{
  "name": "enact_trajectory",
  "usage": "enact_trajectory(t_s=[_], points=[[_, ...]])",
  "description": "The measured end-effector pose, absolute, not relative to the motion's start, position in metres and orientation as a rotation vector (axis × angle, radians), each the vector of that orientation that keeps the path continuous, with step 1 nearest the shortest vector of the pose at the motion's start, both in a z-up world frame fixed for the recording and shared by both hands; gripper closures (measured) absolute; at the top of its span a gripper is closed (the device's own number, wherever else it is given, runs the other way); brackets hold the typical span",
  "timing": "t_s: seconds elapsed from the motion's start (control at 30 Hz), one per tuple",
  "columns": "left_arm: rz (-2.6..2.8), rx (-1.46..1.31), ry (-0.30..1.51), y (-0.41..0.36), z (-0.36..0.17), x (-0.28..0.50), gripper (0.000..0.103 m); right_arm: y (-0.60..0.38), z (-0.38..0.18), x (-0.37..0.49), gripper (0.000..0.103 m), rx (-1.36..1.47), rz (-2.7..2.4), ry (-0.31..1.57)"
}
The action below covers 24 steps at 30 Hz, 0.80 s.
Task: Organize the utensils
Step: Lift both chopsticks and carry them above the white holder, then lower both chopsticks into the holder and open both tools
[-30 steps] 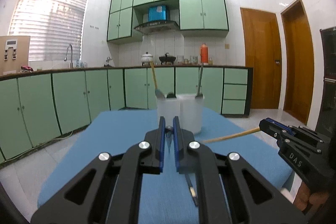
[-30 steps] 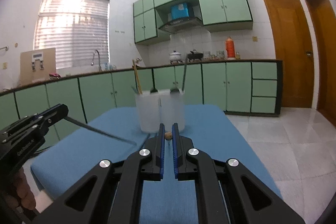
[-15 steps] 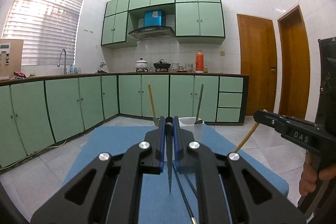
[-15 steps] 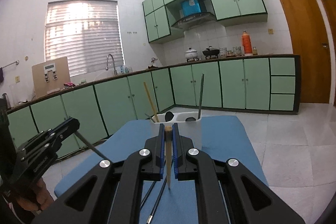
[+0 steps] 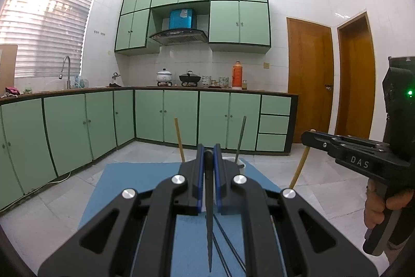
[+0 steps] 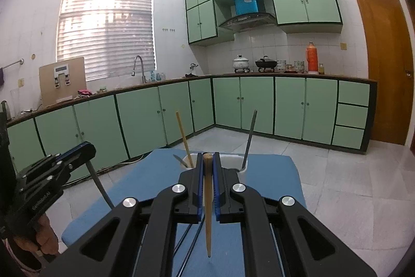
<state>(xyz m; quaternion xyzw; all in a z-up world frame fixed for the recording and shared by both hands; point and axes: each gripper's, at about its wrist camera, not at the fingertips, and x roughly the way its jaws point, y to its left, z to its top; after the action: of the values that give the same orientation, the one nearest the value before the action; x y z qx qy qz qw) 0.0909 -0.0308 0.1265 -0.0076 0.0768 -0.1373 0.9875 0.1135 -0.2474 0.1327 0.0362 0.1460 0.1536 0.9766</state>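
Between the left claw's (image 5: 208,156) blue pads a dark chopstick (image 5: 209,212) is clamped, its long axis near vertical, tapered tip hanging down; the right claw (image 6: 207,157) grips a wooden chopstick (image 6: 207,207) the same way. Only the right view shows the white holder's (image 6: 234,160) rim clearly; the left claw mostly hides it. More dark chopsticks (image 5: 228,245) lie on the blue counter (image 5: 129,188) below.

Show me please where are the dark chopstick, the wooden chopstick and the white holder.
dark chopstick (image 5: 209,225), left wrist view, on its hanging shaft.
wooden chopstick (image 6: 207,212), right wrist view, on its shaft below the grip.
white holder (image 6: 230,166), right wrist view, on its far rim.
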Motion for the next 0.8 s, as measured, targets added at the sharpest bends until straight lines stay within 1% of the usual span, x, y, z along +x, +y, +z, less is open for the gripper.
enact_trajectory(t_s=[0.17,0.33,0.6,0.8], points=[[-0.281,-0.029,0.13,-0.028,0.143,0.101,0.097,-0.25,0.151,0.128,0.096,0.079,0.323,0.287],[-0.284,-0.036,0.068,-0.032,0.169,0.113,0.097,-0.25,0.18,0.146,0.096,0.068,0.322,0.251],[-0.277,-0.048,-0.045,-0.052,0.215,0.157,0.097,-0.243,0.226,0.189,0.096,0.053,0.293,0.181],[-0.245,-0.071,-0.085,-0.063,0.223,0.197,0.097,-0.241,0.234,0.23,0.096,0.067,0.27,0.168]])
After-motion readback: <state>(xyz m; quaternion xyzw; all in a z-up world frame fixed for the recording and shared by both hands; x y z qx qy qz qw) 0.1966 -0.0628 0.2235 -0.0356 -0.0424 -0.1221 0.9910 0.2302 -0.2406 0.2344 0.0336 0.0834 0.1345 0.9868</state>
